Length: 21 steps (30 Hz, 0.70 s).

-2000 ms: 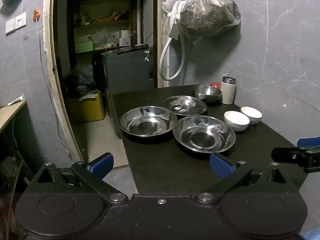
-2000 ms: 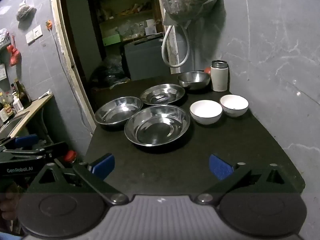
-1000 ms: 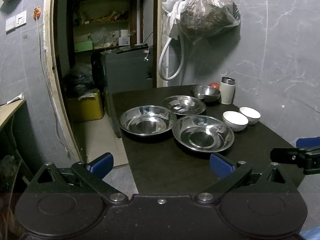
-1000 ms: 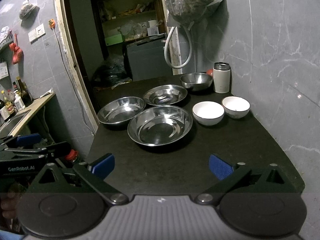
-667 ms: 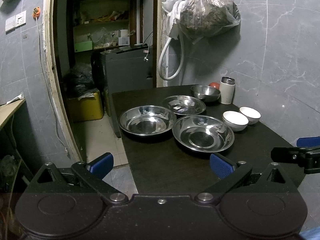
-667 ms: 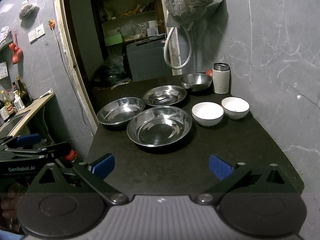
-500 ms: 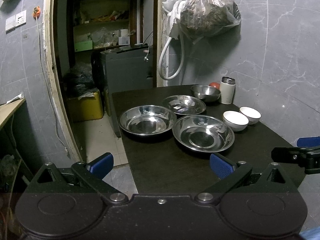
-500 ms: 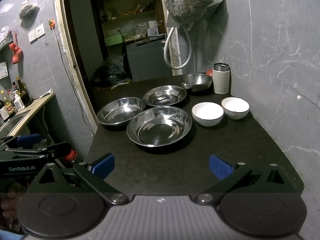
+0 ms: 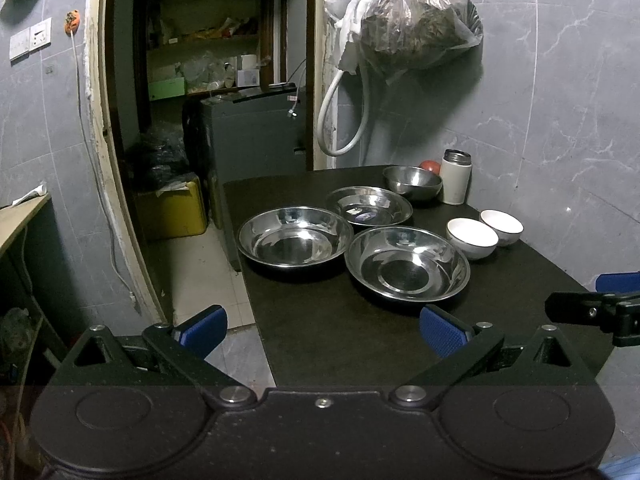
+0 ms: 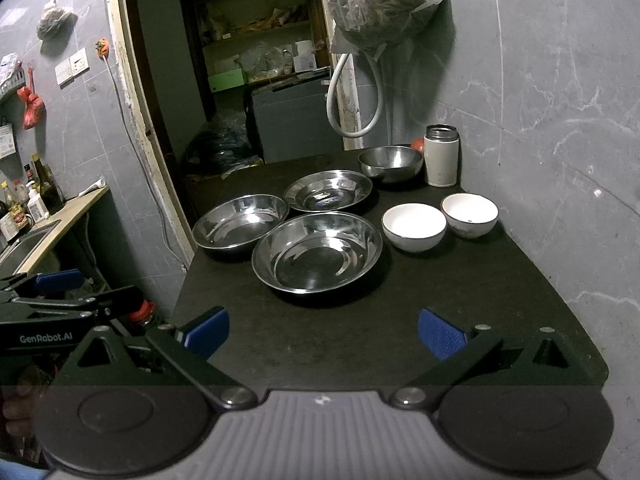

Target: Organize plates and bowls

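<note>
On a dark table (image 9: 340, 344) (image 10: 312, 340) lie three shallow steel plates: a left one (image 9: 295, 237) (image 10: 240, 221), a near one (image 9: 407, 263) (image 10: 317, 251) and a far one (image 9: 368, 205) (image 10: 328, 191). Behind them sits a steel bowl (image 9: 413, 181) (image 10: 391, 163). Two white bowls stand to the right, one nearer (image 9: 472, 233) (image 10: 413, 226), one farther (image 9: 501, 222) (image 10: 469, 209). My left gripper (image 9: 322, 326) is open, well short of the dishes, over the table's near left edge. My right gripper (image 10: 322, 332) is open above the table's bare front.
A white flask (image 9: 456, 177) (image 10: 441, 155) and a red fruit (image 9: 431, 165) stand at the back by the marble wall. A bulging bag (image 9: 416, 24) and a hose (image 9: 344, 120) hang there. A doorway (image 9: 200, 100) opens left; a counter with bottles (image 10: 36, 200) lies farther left.
Both views have barely shifted over two seconds; the dishes sit slightly farther off than at first. Both grippers stay open and nothing on the table has moved.
</note>
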Tool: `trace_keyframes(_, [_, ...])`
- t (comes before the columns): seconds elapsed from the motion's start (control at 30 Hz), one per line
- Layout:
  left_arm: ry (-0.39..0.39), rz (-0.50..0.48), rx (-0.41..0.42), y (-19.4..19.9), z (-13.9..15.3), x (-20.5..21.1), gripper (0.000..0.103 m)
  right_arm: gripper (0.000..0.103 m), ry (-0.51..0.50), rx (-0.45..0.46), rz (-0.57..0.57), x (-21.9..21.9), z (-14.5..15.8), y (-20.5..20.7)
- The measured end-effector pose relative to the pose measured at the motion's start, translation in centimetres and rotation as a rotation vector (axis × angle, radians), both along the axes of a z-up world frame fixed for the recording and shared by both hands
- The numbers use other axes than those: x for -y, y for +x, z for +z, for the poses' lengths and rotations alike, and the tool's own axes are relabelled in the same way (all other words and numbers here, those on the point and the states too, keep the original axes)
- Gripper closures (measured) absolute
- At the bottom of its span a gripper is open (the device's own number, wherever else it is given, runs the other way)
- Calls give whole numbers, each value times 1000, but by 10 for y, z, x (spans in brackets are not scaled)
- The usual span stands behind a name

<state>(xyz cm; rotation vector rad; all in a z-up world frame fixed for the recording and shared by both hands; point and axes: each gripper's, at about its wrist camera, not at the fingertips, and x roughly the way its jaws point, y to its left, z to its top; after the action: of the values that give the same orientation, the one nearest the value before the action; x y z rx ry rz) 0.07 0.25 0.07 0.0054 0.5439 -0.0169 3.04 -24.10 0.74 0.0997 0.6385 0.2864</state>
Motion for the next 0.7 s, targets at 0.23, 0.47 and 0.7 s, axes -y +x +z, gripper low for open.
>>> trace_keyframes(0.23, [0, 0, 0, 0, 0, 0, 1, 0, -1, 0, 1, 0, 0, 1])
trace_keyframes(0.47, [0, 0, -1, 1, 0, 0, 1, 0, -1, -3, 0, -1, 0, 0])
trace_keyframes(0.7, [0, 0, -2, 0, -1, 0, 1, 0, 3, -7, -1, -1, 0, 0])
